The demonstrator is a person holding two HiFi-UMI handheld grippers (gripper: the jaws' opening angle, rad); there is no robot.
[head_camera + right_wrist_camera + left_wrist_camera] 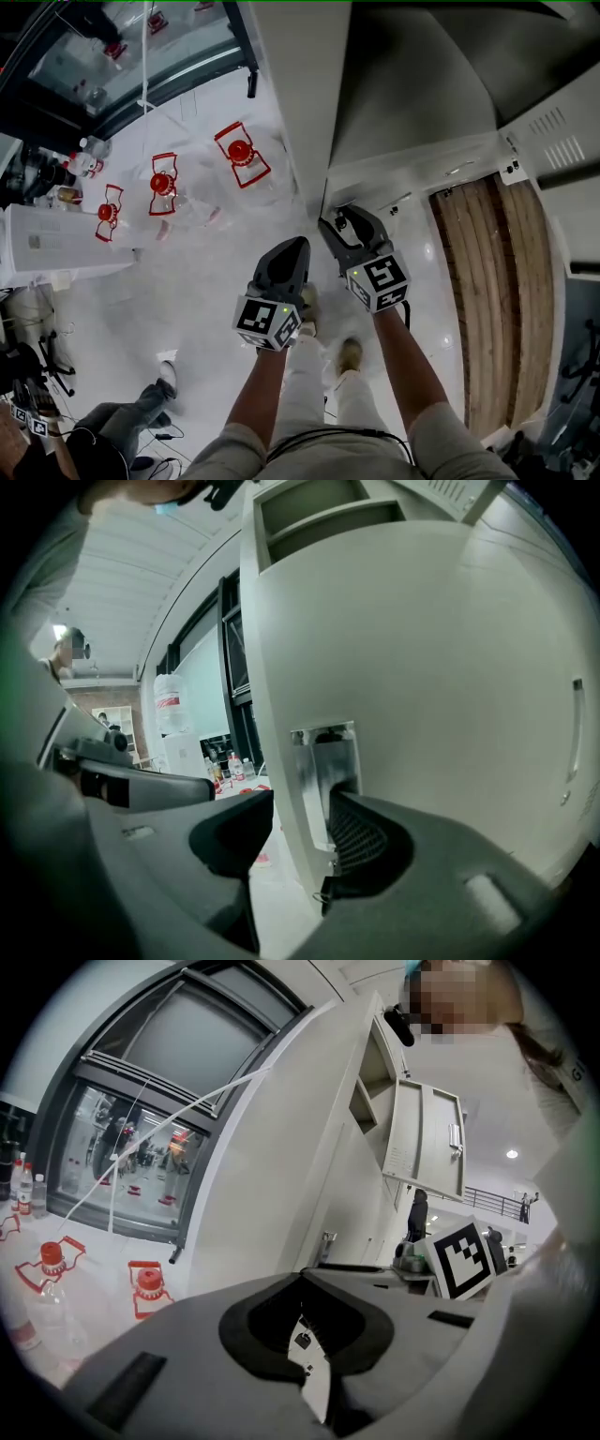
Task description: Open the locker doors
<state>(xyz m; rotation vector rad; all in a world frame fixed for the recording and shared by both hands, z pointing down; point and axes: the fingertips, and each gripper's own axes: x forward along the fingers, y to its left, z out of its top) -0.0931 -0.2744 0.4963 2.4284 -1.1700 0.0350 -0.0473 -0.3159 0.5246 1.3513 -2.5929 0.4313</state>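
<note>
A pale grey locker (pixel 412 84) stands straight ahead, with an upper door (pixel 553 131) swung open at the right. In the right gripper view a closed lower door (pixel 422 667) fills the frame, with a recessed metal handle plate (pixel 323 761) at its left edge. My right gripper (pixel 302 799) is open and straddles that edge: one jaw is left of the door, and the ribbed pad (pixel 361 836) sits in front of the handle recess. From the head view, the right gripper (pixel 336 217) is at the locker's foot. My left gripper (pixel 302 242) hangs beside it, shut and empty, its tips (pixel 302 1274) meeting.
Three water bottles with red caps lie on the white floor to the left (pixel 242 150) (pixel 162 183) (pixel 108 211). A white appliance (pixel 56 244) stands at far left, a glass window frame (pixel 141 56) behind. Wooden boards (pixel 497 291) run along the right. Another person's legs (pixel 122 422) show bottom left.
</note>
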